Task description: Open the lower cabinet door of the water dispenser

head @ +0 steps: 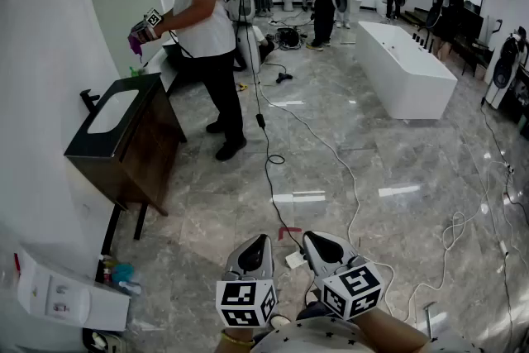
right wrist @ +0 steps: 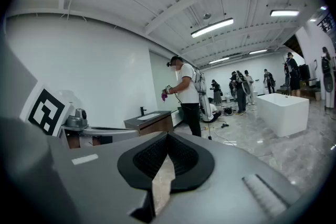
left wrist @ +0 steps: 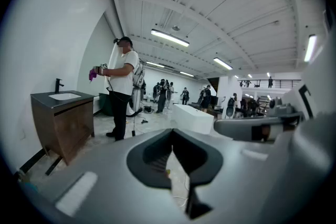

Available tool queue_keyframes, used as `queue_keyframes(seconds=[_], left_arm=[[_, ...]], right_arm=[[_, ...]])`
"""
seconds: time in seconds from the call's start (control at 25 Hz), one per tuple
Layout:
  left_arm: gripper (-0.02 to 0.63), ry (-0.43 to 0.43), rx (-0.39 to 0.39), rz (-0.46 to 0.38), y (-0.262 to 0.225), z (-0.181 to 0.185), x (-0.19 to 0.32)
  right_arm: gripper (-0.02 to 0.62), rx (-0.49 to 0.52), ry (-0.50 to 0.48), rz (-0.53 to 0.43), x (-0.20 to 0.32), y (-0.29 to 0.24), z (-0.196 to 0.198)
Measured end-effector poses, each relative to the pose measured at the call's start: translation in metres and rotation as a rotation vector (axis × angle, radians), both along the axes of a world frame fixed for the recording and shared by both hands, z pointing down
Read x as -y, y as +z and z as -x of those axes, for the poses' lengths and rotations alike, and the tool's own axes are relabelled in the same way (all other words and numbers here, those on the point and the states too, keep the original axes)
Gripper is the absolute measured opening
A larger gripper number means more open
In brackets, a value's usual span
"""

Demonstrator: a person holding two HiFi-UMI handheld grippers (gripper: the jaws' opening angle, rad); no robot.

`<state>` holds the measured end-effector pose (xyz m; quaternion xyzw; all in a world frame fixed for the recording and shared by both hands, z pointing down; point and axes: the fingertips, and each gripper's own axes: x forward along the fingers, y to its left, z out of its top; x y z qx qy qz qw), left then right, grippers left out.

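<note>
Grey marble floor [head: 388, 169] lies below both grippers, which are held side by side. The left gripper [head: 258, 238] and right gripper [head: 311, 236] each have their jaws pressed together on nothing. What seems to be the white dispenser [head: 66, 293] stands by the wall to their left, near but apart; its lower door is hidden.

No word, number or brand name can be read anywhere. The left gripper [head: 256, 242] and right gripper [head: 316, 240] carry cubes with only black-and-white square markers.

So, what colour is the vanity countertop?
The vanity countertop is black, clearest in the head view.
</note>
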<state>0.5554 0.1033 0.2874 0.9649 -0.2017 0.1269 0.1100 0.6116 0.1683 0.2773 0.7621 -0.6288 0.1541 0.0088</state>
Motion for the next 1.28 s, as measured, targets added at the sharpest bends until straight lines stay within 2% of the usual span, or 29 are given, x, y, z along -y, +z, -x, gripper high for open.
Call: queue_keyframes(seconds=[0.2, 0.48, 0.76, 0.92, 1.12, 1.28], left_arm=[[0.006, -0.098, -0.003, 0.006, 0.004, 0.045, 0.022], [0.006, -0.384, 0.004, 0.031, 0.007, 0.167, 0.066], [0.006, -0.681, 0.012, 0.055, 0.008, 0.335, 0.099], [0.006, -0.821, 0.007, 0.054, 0.006, 0.429, 0.109], [0.006, -0.943, 0.007, 0.057, 0.007, 0.532, 0.110], [0.006, -1.002, 0.027, 0.073, 0.013, 0.603, 0.103]], right_arm=[[-0.003, -0.008, -0.100, 0.016, 0.025, 0.005, 0.039], [-0.003, -0.015, -0.380, 0.036, 0.089, 0.005, 0.141], [-0.003, -0.025, -0.701, 0.049, 0.153, 0.005, 0.302], [-0.004, -0.027, -0.845, 0.041, 0.172, 0.005, 0.394], [-0.003, -0.026, -0.976, 0.039, 0.183, 0.005, 0.502], [-0.003, -0.020, -1.036, 0.067, 0.183, 0.012, 0.579]])
